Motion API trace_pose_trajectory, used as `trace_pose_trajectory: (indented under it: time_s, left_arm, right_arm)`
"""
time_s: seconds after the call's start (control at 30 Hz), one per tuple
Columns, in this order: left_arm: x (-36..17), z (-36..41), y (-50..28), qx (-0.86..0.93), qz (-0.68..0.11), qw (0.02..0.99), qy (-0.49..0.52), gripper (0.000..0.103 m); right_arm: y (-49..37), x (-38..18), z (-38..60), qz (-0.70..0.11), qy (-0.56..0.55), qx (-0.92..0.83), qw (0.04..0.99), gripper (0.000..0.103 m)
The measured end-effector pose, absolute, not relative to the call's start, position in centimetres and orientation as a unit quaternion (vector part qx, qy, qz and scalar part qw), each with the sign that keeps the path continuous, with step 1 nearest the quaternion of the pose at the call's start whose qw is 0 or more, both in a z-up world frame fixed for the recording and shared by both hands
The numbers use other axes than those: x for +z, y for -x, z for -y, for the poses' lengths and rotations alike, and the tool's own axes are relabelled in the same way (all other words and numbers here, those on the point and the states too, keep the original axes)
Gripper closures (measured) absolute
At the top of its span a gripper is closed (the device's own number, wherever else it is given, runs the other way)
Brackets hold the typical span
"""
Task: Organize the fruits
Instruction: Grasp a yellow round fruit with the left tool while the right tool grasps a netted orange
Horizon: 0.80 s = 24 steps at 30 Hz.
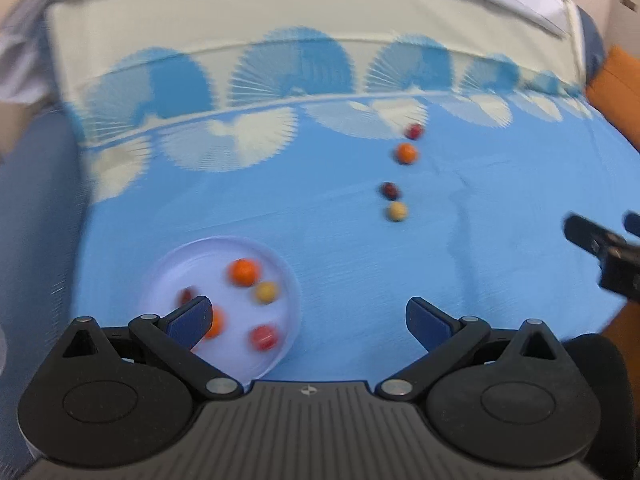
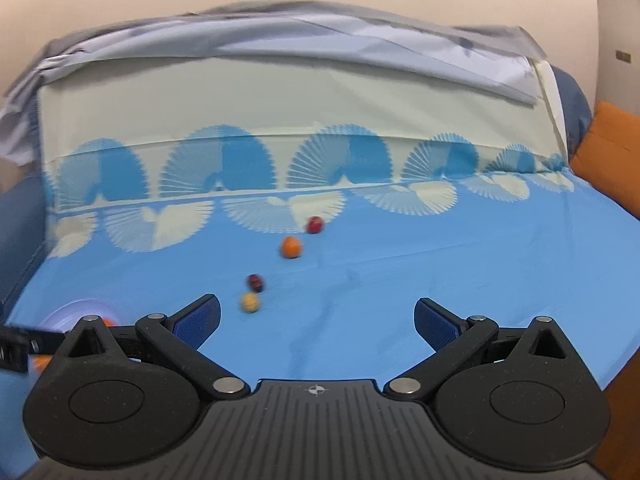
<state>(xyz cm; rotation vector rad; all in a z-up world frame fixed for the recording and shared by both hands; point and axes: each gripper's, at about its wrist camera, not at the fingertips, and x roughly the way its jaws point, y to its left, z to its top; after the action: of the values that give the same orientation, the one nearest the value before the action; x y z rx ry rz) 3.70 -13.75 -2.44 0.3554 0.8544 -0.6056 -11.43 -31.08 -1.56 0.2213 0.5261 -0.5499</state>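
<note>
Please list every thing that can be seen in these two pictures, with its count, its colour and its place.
Plate: one, white, on the blue cloth, near left.
Fruits in plate: five; orange, yellow, red, dark red, and one orange partly behind a finger.
Fruits on cloth: four in a line; yellow nearest, dark one beside it, orange, red farthest.
Cloth: one, blue with cream fan pattern, over the surface and the back.
Grey sheet: one, draped along the top behind.
Orange cushion: one, far right.
Left gripper: black, blue pads, open, empty, over the plate's edge.
Right gripper: same, open, empty, above the cloth.
</note>
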Motion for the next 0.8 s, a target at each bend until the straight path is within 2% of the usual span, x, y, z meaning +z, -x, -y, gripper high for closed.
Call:
trace_pose_trajectory:
  time_s: [0.2,0.4,0.77,0.8]
  left_arm:
    - [-6.4,22.2,-8.3,-0.326,-0.424,0.828,-0.17,0.0]
    - [-11.7,29.2,-13.1,-0.336,-0.437,0.813,-0.19,0.0]
    - [-17.9,32.7,-17.7,-0.333,-0.451,0.802,-0.207,0.001]
    - [-17.9,32.6,-17.7,-0.328,-0.443,0.809,-0.204,0.004]
  right_arm:
    - [4.8,-4.7,37.8,-0.274,-0.107,-0.26,0.919,0.001]
    - [-3.9,-10.7,42.3,-0.313,-0.127,-0.227,0.914,0.001]
    - [-15.7,-17.0,46.0,-0.361,-0.077,-0.171,0.913,0.001]
    - [-16.3,-17.2,46.1,-0.361,-0.068,-0.166,0.915,0.001]
